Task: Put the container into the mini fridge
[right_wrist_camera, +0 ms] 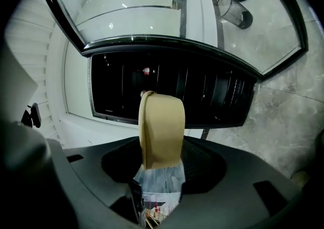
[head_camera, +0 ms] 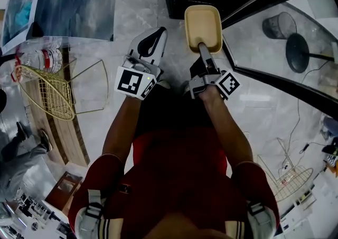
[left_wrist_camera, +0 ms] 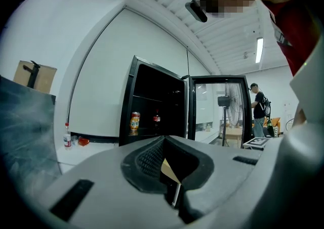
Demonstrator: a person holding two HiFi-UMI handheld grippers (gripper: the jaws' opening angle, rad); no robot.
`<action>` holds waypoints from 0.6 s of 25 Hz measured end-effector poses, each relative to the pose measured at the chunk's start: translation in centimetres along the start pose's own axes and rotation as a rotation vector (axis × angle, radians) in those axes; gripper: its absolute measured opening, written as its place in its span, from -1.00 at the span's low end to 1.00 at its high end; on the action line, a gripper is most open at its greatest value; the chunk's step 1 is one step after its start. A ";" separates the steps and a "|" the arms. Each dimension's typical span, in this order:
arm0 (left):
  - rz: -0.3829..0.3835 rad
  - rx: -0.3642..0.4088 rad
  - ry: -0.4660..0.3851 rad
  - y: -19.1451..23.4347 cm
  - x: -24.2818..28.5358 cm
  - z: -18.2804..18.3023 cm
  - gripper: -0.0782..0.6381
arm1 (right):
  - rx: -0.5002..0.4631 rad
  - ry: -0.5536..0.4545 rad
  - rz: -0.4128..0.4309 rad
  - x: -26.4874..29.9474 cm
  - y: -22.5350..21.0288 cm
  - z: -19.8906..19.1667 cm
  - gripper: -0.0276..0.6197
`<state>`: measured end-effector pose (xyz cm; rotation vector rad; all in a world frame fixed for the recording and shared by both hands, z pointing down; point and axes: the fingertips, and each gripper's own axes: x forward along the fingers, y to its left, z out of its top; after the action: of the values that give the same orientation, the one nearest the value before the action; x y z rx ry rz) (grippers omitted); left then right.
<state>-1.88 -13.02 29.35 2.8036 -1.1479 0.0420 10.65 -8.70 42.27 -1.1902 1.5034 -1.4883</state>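
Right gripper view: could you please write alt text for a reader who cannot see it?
The jaws are closed on a tan container, held in front of an open black mini fridge. Its glass door stands open at the top of the picture, and grey marble floor shows at right.

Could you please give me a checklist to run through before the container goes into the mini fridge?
1. Right gripper has the container: ok, its jaws are closed on one end.
2. Mini fridge door open: ok.
3. Container faces the opening: ok in the right gripper view.
4. Free shelf space: cannot tell; a can and a small bottle stand inside.
5. Left gripper out of the way: ok, it is beside the container, apart from it and holding nothing.
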 end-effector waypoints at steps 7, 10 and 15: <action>-0.001 0.007 0.002 2.3 2.2 -4.5 -0.76 | 0.001 -0.014 0.012 3.5 -4.2 0.9 -0.27; 0.002 0.009 0.004 3.3 3.0 -6.3 -0.76 | -0.003 -0.014 0.004 4.8 -6.2 1.3 -0.27; 0.007 0.016 0.003 4.8 4.5 -9.4 -0.76 | 0.007 -0.020 0.004 7.3 -9.3 1.9 -0.27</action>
<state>-1.85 -18.46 39.42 2.8124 -1.1625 0.0570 11.24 -15.47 52.19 -1.1940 1.4859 -1.4735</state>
